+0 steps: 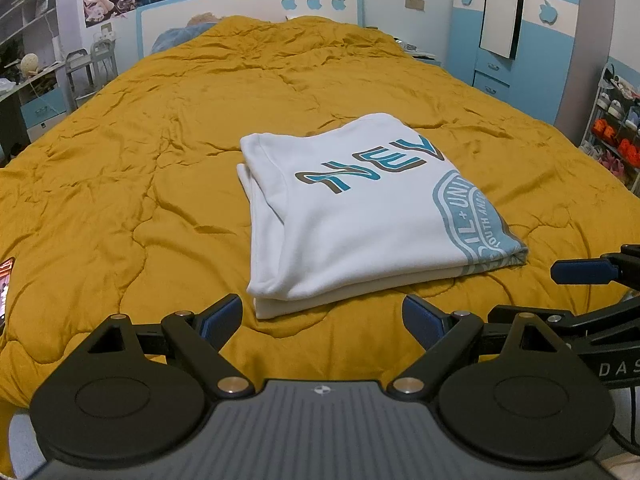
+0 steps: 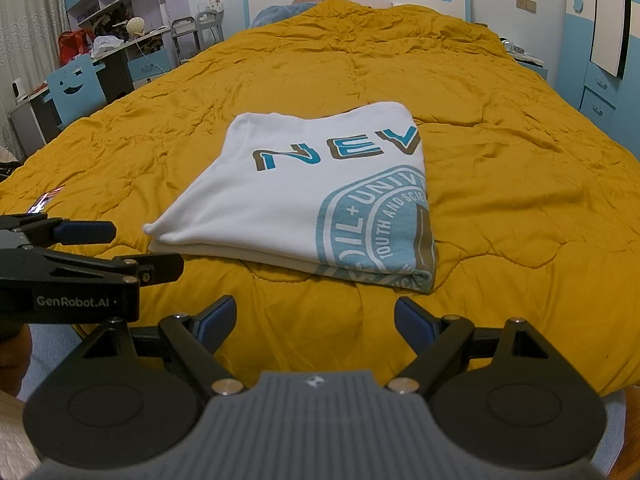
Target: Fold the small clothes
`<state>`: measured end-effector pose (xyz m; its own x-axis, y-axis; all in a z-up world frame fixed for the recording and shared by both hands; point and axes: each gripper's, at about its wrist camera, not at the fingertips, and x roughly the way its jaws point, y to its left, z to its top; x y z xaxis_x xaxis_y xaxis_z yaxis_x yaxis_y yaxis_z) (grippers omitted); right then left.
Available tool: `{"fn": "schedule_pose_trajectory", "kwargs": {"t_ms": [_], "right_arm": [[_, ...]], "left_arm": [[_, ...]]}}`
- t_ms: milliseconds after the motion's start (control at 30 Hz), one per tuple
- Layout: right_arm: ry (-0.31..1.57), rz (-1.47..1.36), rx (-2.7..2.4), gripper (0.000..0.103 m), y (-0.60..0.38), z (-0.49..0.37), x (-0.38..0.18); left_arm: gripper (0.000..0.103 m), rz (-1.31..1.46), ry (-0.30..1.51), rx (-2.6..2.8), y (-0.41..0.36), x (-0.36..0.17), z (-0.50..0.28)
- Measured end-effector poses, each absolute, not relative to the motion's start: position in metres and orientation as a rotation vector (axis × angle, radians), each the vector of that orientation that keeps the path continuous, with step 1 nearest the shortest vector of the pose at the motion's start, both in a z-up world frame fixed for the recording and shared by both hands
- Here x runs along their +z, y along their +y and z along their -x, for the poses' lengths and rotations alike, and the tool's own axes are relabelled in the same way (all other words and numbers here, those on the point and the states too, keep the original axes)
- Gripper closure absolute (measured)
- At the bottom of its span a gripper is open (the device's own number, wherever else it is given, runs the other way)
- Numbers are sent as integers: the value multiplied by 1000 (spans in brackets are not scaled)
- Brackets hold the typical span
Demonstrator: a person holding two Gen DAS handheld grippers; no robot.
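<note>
Clothes: one white T-shirt [image 1: 360, 216] [image 2: 316, 200], folded into a stacked rectangle, lying on the mustard quilt [image 1: 160, 140] [image 2: 500, 160] mid-bed.
Left tongs [image 1: 322, 318]: spread wide, empty, near the shirt's near edge, not touching.
Right tongs [image 2: 314, 318]: spread wide, empty, just short of the shirt.

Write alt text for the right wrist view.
A folded white shirt with blue print lies on a mustard quilt, untouched. The open right gripper waits just short of it; the left gripper juts in at left.
</note>
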<state>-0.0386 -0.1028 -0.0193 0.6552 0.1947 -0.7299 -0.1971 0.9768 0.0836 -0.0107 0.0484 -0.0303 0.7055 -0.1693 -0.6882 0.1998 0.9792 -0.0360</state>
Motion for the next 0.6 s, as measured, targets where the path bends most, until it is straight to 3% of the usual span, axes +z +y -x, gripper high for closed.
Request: {"fn": "schedule_pose_trajectory", "kwargs": {"t_ms": [600], "right_arm": [[836,0,222,21,-104,38,-21]], "left_arm": [[0,-45,763,-209,49,-31,11]]}}
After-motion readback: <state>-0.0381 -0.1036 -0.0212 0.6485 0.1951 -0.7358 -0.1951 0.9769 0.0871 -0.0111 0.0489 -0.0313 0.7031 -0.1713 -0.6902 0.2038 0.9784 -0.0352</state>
